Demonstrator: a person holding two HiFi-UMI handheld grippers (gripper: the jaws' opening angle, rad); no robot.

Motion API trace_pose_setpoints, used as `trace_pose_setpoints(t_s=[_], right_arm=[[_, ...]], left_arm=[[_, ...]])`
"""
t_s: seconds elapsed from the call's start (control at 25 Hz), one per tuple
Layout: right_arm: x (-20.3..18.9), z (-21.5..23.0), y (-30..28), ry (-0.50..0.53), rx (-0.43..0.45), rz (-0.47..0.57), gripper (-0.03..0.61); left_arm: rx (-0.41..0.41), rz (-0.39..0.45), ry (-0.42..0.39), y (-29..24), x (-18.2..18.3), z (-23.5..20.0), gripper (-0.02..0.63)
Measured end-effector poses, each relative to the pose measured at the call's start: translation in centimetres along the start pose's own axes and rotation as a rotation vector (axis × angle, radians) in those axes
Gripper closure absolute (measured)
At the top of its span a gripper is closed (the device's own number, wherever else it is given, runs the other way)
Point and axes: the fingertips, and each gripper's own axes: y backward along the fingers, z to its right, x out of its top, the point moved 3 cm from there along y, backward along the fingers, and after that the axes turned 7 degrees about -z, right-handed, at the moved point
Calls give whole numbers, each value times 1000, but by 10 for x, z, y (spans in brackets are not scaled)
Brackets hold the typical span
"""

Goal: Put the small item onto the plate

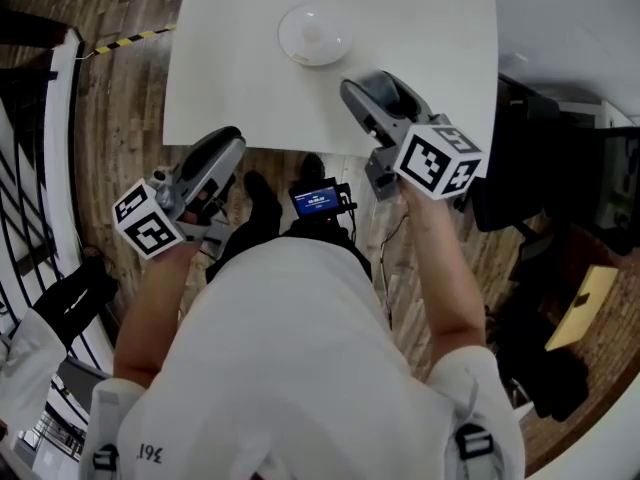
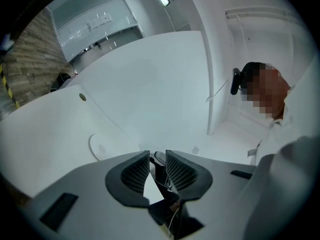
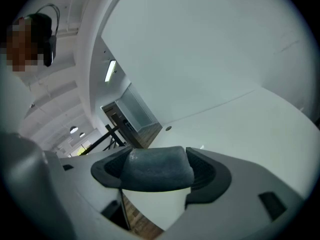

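A round white plate [image 1: 314, 35] lies on the white table [image 1: 430, 28] near its far side, with a small pale bump at its middle. My right gripper [image 1: 352, 90] hovers over the table just right of and nearer than the plate. It is shut on a small dark grey, rounded item [image 3: 156, 170], which fills the gap between the jaws of the right gripper [image 3: 159, 156]. My left gripper [image 1: 232, 140] hangs at the table's near edge, its jaws almost together with nothing between them. In the left gripper view, left gripper [image 2: 157, 157] shows part of the plate's rim [image 2: 94, 146] beyond it.
A small device with a blue screen [image 1: 318, 201] sits below the table's near edge. Dark furniture [image 1: 530, 168] stands right of the table, with a yellow board [image 1: 583, 306] beside it. A railing [image 1: 40, 168] runs along the left over wooden floor with striped tape [image 1: 125, 40].
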Motion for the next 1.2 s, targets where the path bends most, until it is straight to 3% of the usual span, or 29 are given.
trace_pose_setpoints(t_s=[0.2,0.64,1.2], right_arm=[[-3,18,-29,125,-78,-83,241],[-1,57,-99,338,-217,-196,241],[-1,73,-188,534,-250,-338,241]], left_arm=[[46,-11,2,-3,5,-19,492],[51,-94,-5,-17,2,-50,491],[86,-125,2,-33,0,-75,491]])
